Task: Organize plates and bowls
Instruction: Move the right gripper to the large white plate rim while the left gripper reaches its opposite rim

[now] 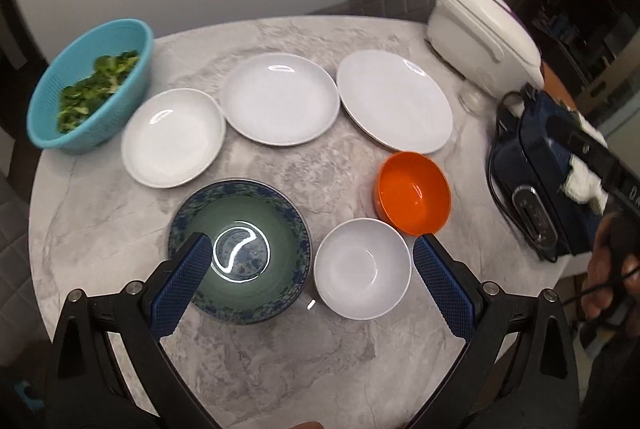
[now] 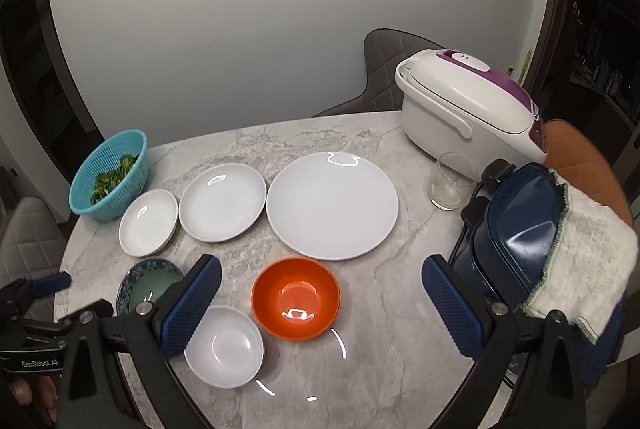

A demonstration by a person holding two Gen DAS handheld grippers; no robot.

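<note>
So both grippers are being held wide apart over the marble table (image 2: 380, 309), nothing gripped in either. The left gripper (image 1: 312, 277) is being hovered low, with its left fingertip overlapping the blue patterned bowl (image 1: 240, 225) in view and the small white bowl (image 1: 362, 269) sitting between its fingers. The right gripper (image 2: 320, 301) is being kept a bit further back, the orange bowl (image 2: 296, 299) being framed between its pads.

Three white plates are being shown in a row behind the bowls: the small deep plate (image 2: 148, 221) just beside the teal colander (image 2: 110, 177) of greens, the medium plate (image 2: 222, 202) in the middle, and the large plate (image 2: 332, 205) on the right. Nothing is being stacked yet; the orange and white bowls are nearly touching.

Off to the right, a white and purple rice cooker (image 2: 468, 113), a clear glass (image 2: 450, 183) and a dark blue appliance (image 2: 516, 229) with a towel (image 2: 588, 261) draped on it are being left alone.
</note>
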